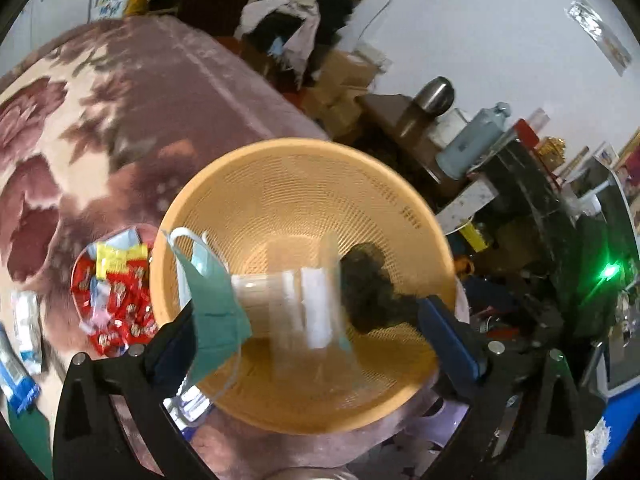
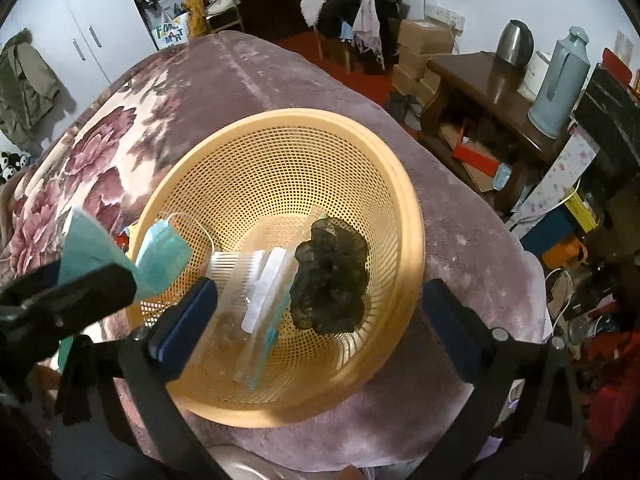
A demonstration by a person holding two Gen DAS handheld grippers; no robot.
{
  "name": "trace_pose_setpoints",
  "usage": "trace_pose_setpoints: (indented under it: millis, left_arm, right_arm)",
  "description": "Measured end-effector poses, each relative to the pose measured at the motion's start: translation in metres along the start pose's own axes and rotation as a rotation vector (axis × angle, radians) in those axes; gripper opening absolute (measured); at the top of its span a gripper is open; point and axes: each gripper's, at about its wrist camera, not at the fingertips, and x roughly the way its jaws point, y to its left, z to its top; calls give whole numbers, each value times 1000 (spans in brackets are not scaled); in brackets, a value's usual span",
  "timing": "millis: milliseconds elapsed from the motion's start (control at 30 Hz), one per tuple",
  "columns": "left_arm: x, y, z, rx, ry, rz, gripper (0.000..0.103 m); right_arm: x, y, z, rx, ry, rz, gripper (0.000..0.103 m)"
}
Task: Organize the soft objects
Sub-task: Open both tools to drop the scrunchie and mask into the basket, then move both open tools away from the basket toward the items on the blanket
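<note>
Dark crumpled net (image 2: pixel 330 276) and clear plastic pack (image 2: pixel 256 300) lie in the round perforated orange basket (image 2: pixel 404 216), betw. the right gripper (image 2: pixel 316 312) jaws, wide open, gripping nothing. Left gripper (image 1: pixel 312 332) also open; teal pleated mask (image 1: pixel 214 300) drapes its left finger, blurred. Basket sits on plush floral blanket (image 2: pixel 280 76).

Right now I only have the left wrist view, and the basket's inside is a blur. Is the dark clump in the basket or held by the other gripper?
Observer: In the basket. The dark clump sits on the mesh, clear of both pads.
Reviewer: So is the right gripper holding nothing?
Observer: Yes. The right gripper hangs over the basket, jaws wide apart and empty.
Reviewer: What is the clear thing?
Observer: A ribbed clear plastic packet with a white strip, lying against the clump. I can't tell more than that.
</note>
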Motion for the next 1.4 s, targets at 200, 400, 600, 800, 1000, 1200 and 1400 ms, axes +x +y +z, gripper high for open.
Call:
trace_pose_setpoints:
  millis: [200, 400, 600, 800, 1000, 1200, 1400]
  left_arm:
    - [-9, -14, 8, 19, 0, -79, 103]
    - [-6, -11, 13, -19, 81, -221, 102]
    - [0, -6, 5, -53, 139, -310, 102]
    - [12, -11, 20, -29, 238, -86, 102]
    - [-13, -57, 58, 65, 148, -184, 102]
    - [20, -40, 37, 54, 247, -57, 102]
    - [54, 13, -2, -101, 410, 55, 102]
  right_arm:
    - [-2, 5, -4, -24, -6, 27, 103]
    - [0, 14, -7, -37, -5, 49, 103]
    - [1, 21, -13, -48, -3, 77, 103]
    - [-3, 23, -17, -48, -12, 95, 103]
    - [-8, 4, -13, 7, -32, 98, 103]
    - [-3, -8, -9, 19, -27, 75, 103]
    - [0, 5, -16, -36, -11, 84, 103]
